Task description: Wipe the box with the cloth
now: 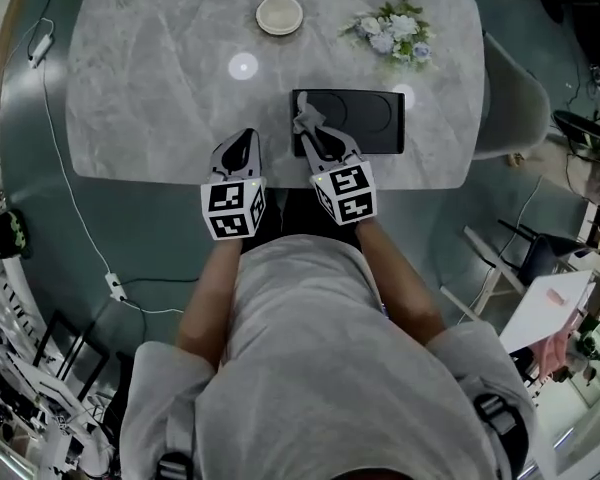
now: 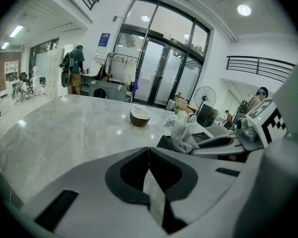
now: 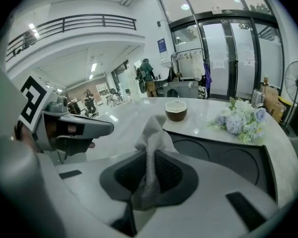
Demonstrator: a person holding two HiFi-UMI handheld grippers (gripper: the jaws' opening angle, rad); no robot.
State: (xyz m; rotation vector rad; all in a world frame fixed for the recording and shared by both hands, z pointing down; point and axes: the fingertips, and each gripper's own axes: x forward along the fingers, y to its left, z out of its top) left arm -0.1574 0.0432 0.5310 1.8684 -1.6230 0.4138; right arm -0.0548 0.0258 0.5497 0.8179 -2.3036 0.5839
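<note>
Jaws of right gripper point(image 3: 149, 158) pinching grey cloth point(image 3: 153, 128) over black box point(image 1: 370, 123), left gripper point(image 2: 149, 152) jaws pressed together

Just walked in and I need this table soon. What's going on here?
A person at the marble table holds a gripper in each hand. The right gripper is shut on a grey cloth, held at the left end of the black box; I can't tell whether the cloth touches it. The left gripper is shut and empty, beside the box near the table's front edge. A cup and flowers sit at the far side.
</note>
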